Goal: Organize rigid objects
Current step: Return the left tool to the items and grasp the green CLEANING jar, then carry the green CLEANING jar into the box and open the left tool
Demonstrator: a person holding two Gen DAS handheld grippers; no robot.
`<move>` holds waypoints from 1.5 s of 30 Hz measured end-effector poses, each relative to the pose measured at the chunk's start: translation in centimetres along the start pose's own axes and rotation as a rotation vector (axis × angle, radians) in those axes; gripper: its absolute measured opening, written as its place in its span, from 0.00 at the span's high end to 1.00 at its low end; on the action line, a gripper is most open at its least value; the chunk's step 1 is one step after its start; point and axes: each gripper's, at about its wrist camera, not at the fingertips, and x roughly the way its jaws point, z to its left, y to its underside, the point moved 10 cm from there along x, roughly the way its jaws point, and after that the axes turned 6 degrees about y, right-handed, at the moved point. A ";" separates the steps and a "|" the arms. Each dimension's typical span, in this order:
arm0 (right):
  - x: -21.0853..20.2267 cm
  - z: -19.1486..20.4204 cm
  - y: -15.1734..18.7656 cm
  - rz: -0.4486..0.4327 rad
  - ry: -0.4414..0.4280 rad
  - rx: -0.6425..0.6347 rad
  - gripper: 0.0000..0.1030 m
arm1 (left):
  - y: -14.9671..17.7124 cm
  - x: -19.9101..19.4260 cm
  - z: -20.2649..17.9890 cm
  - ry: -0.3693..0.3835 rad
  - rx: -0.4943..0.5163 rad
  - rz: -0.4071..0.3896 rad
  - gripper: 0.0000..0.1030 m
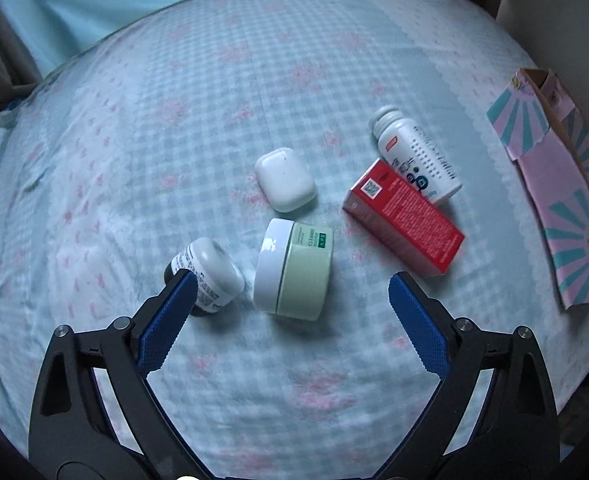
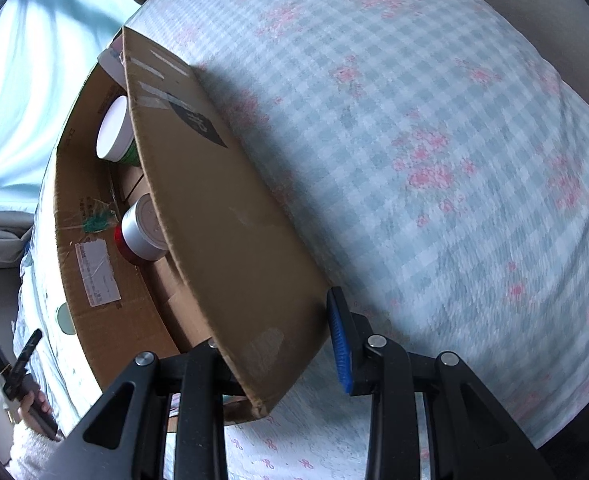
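The right gripper straddles the near wall of a cardboard box, which hides its left finger and much of two jars inside, while the left gripper hangs wide open over a green jar on the checked bedsheet.

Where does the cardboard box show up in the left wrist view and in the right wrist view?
Left wrist: box at the right edge, only its pink-patterned side showing.
Right wrist: box fills centre-left, wall between the right gripper fingers.
Shared landmark: the checked bedsheet.
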 end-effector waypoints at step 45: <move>-0.3 0.2 0.8 -0.025 0.023 0.038 0.73 | -0.2 1.6 -0.9 0.071 -0.039 0.043 0.62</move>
